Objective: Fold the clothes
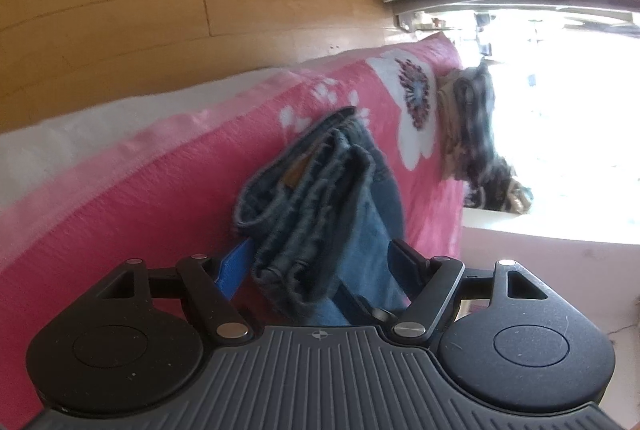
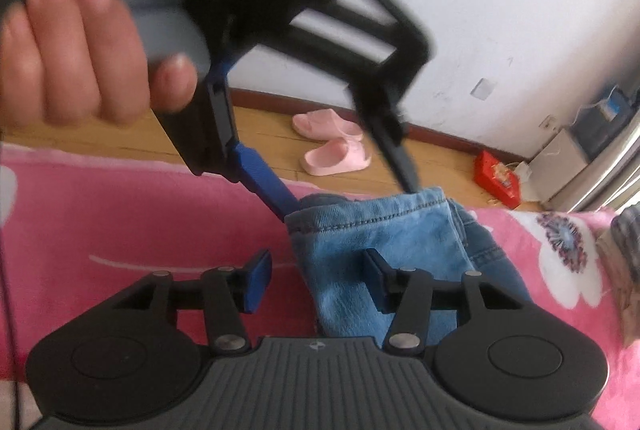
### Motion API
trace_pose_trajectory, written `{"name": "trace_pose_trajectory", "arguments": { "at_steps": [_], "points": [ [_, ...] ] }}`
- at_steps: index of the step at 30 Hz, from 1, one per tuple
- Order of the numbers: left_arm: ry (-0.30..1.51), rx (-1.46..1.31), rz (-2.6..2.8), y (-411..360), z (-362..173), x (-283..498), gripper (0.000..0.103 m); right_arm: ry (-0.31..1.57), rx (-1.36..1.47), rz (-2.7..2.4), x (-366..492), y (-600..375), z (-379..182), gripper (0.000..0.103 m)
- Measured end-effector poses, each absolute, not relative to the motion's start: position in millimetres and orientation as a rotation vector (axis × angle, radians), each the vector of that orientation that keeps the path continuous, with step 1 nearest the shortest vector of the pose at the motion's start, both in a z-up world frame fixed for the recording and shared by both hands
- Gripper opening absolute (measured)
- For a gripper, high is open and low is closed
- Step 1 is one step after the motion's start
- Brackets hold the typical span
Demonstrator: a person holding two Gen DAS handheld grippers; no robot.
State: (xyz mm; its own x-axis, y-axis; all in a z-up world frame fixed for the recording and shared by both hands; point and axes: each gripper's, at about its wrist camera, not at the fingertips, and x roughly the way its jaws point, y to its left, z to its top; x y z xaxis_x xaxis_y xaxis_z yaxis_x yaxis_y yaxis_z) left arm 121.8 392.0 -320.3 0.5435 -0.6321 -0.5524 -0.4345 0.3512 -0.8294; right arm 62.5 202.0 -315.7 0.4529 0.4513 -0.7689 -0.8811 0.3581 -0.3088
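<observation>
Folded blue jeans (image 1: 320, 190) lie in a thick bundle on a pink flowered blanket (image 1: 160, 198). My left gripper (image 1: 320, 250) is open wide and straddles the near end of the bundle, its blue pad (image 1: 236, 262) just clear of the denim's left side. In the right wrist view a hand (image 2: 72, 42) holds the left gripper (image 2: 352, 198) from above, one finger on each side of the jeans (image 2: 380, 230). My right gripper (image 2: 320, 270) is open and low over the same garment. Its right finger (image 2: 378, 282) rests over the denim and its left finger (image 2: 260, 282) is over the blanket.
A crumpled grey plaid garment (image 1: 472, 126) lies at the far end of the blanket near a bright window. Beyond the bed edge is a wood floor (image 2: 260, 134) with pink slippers (image 2: 332, 142), a red box (image 2: 496, 178) and a white wall.
</observation>
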Motion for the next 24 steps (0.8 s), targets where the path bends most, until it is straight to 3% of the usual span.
{"name": "trace_pose_trajectory", "arguments": {
  "at_steps": [3,7,14,16,18,24],
  "points": [
    [1.051,-1.284,-0.189,391,-313,122,0.075,0.627,-0.790,0.900,66,204,-318,0.052],
    [1.028,-1.327,-0.226,389,-306,125,0.075,0.649,-0.722,0.858,78,198,-316,0.039],
    [1.010,-1.332,-0.276,380,-297,132,0.075,0.693,-0.569,0.803,91,185,-303,0.038],
    [1.011,-1.335,-0.281,379,-297,133,0.075,0.708,-0.528,0.794,94,182,-300,0.019],
    [1.001,-1.341,-0.283,379,-296,133,0.075,0.720,-0.480,0.781,95,176,-296,0.011],
    [0.952,-1.378,-0.257,383,-299,131,0.075,0.708,-0.322,0.618,114,135,-255,0.007]
  ]
}}
